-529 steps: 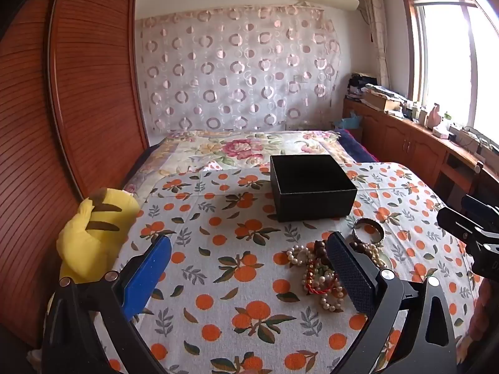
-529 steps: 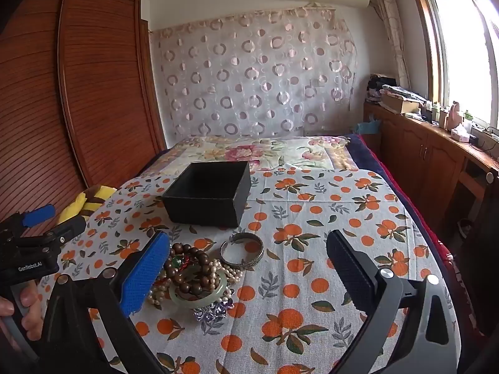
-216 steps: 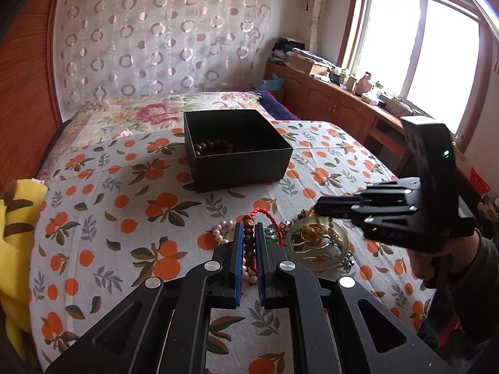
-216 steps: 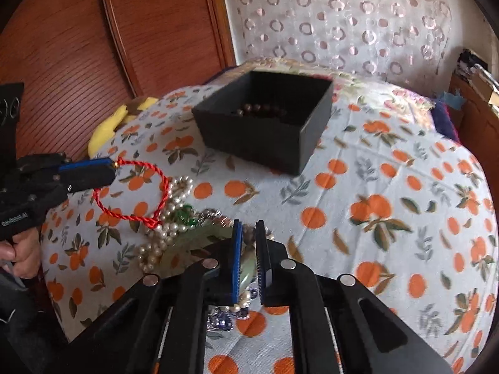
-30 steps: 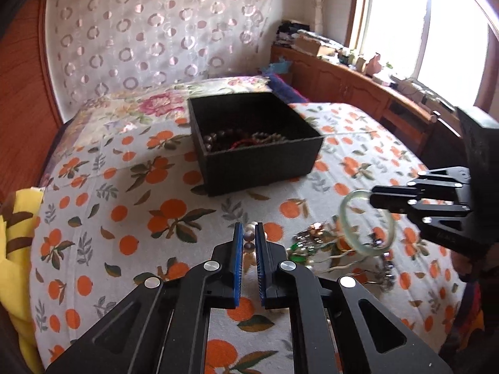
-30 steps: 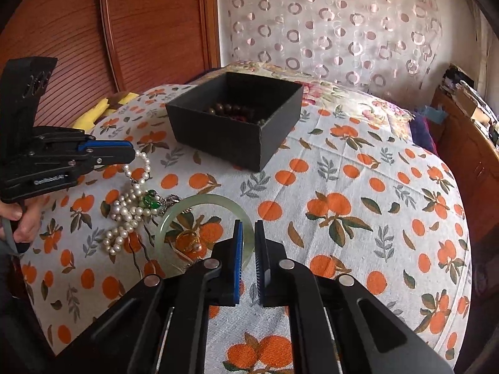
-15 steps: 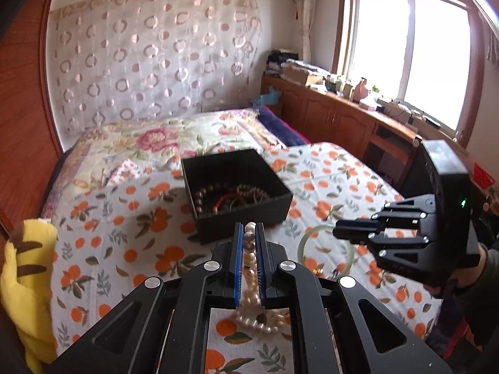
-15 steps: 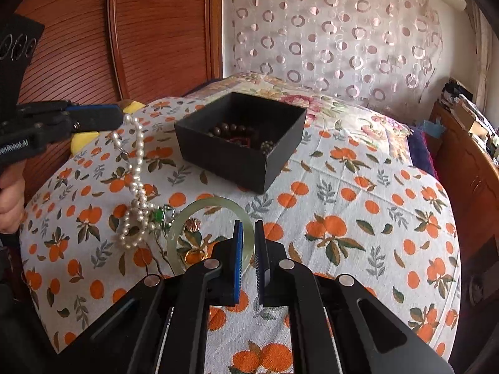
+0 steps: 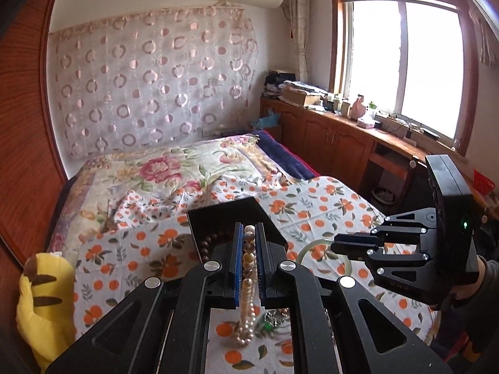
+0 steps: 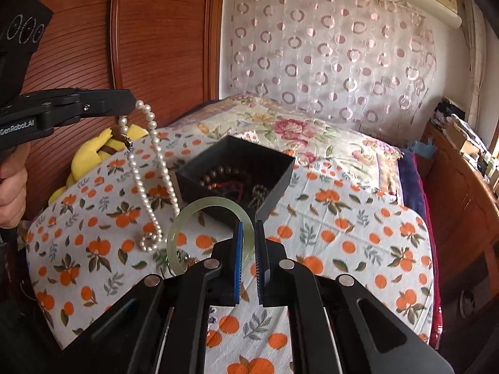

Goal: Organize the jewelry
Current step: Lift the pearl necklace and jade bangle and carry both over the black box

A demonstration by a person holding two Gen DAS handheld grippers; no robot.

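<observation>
The bed, spread with a white cloth printed in orange fruit and green leaves [image 10: 358, 227], gives wide soft room on every side; its right edge drops off at 3 o'clock in the right wrist view, toward the wooden cabinets [image 10: 461, 193]. A yellow plush toy [image 10: 90, 152] lies at 10 o'clock by the ribbed wooden wardrobe [image 10: 78, 46], well clear of the work.

The open black square box [image 10: 277, 168] sits mid-bed at 12 o'clock of the right gripper [image 10: 248, 246], already holding dark wooden beads [image 10: 218, 174]. Its walls look thin and light, so I judge a bump could shove it across the cloth.

The long white pearl necklace [image 10: 156, 168] hangs from the left gripper [image 9: 248, 249], whose pads are pressed tight on a few beads near the top; its lower loop reaches down to the cloth at 9 o'clock of the box. It is limp and will likely swing, and smooth pearls could slip, so it probably needs lifting higher to clear the near box wall.

The pale green translucent bangle [image 10: 193, 215] is pinched at its right rim by the closed right gripper, held up off the cloth. Rigid, glossy and likely brittle, it should be lowered in, not dropped.

A small heap of leftover trinkets [image 9: 274, 314] lies beneath both.
</observation>
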